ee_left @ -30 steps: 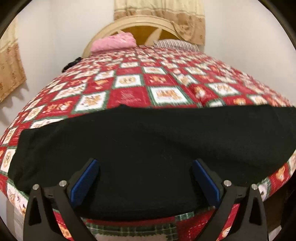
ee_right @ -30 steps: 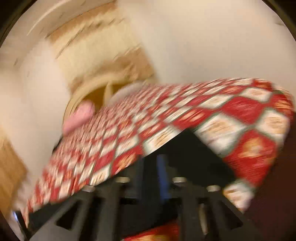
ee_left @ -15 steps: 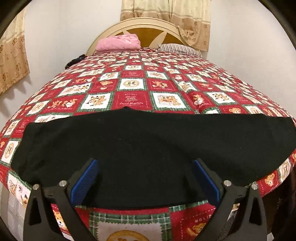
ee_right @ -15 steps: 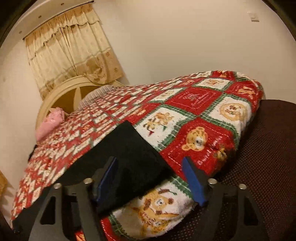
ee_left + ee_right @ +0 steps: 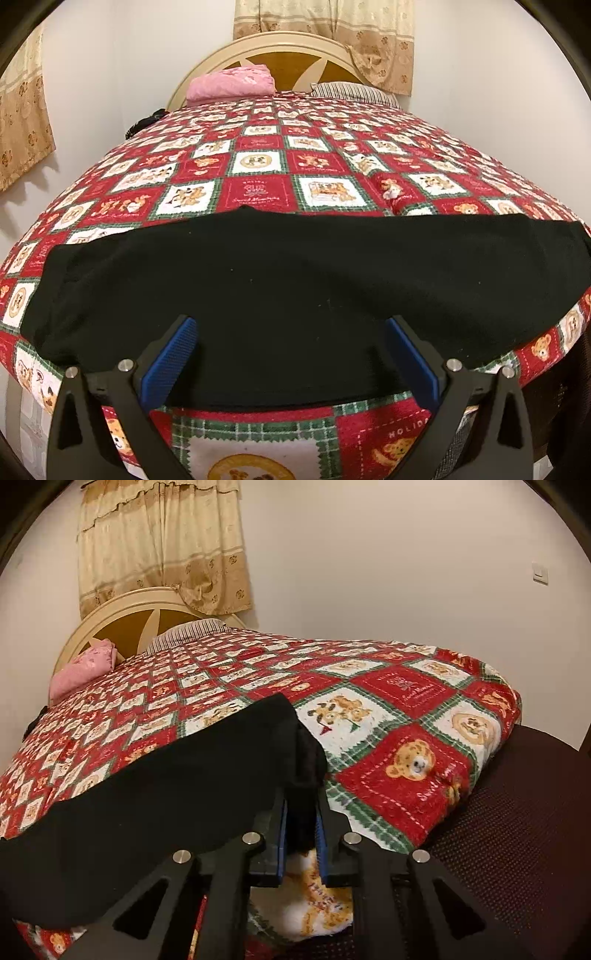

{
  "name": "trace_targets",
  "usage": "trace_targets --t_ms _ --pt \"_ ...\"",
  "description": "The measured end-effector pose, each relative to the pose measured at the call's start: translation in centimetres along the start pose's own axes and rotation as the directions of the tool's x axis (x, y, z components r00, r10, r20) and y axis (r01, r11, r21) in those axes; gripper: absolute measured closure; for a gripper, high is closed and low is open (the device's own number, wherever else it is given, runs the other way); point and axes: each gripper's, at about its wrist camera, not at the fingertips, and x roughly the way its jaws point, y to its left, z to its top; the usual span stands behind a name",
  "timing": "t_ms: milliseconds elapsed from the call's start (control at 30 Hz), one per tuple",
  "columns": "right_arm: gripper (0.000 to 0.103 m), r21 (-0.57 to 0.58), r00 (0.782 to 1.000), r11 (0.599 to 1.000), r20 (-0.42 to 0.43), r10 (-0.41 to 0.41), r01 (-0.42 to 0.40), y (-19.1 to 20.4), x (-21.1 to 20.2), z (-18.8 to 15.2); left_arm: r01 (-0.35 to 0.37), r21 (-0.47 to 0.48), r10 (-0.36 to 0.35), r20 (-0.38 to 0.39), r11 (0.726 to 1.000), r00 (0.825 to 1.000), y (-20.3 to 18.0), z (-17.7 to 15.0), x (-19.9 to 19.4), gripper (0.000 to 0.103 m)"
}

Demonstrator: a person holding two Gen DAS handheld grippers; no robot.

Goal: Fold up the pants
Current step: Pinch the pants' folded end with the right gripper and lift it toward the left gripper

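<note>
Black pants [image 5: 288,288] lie flat in a long band across the near end of the bed. In the left wrist view my left gripper [image 5: 291,343] is open, its blue pads wide apart, and it hovers above the near edge of the pants at their middle. In the right wrist view the pants [image 5: 147,794] stretch off to the left. My right gripper [image 5: 300,819] is shut on the right end of the pants, with bunched black cloth pinched between its blue pads.
The bed carries a red, green and white teddy-bear quilt [image 5: 258,192]. A pink pillow [image 5: 231,81] and a striped pillow [image 5: 351,90] lie by the headboard. A dark maroon chair seat [image 5: 517,830] stands against the bed's right corner. Walls are close on both sides.
My right gripper opened by the pants' right end, then closed on it. My left gripper has stayed open above the pants, with only a small shift of view.
</note>
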Motion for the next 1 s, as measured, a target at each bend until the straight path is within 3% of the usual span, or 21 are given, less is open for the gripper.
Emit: trace_targets --t_ms 167,400,667,1000 --pt "0.092 0.000 0.997 0.998 0.041 0.067 -0.067 0.9 -1.9 0.7 0.000 -0.006 0.000 -0.004 1.000 1.000 0.1 0.0 0.1 0.000" --pt "0.092 -0.122 0.967 0.967 0.098 0.237 -0.224 8.0 -5.9 1.7 0.008 -0.008 -0.008 -0.009 1.000 1.000 0.2 -0.2 0.3 0.000" --pt "0.092 -0.273 0.913 0.879 0.007 0.408 -0.391 17.4 -6.8 -1.6 0.018 -0.029 -0.019 -0.013 0.999 1.000 0.8 -0.5 0.4 0.000" --pt "0.092 -0.398 0.861 0.775 -0.086 0.502 -0.491 25.1 -6.7 -6.9 0.023 -0.062 -0.024 -0.030 0.998 0.999 2.0 -0.8 1.1 0.000"
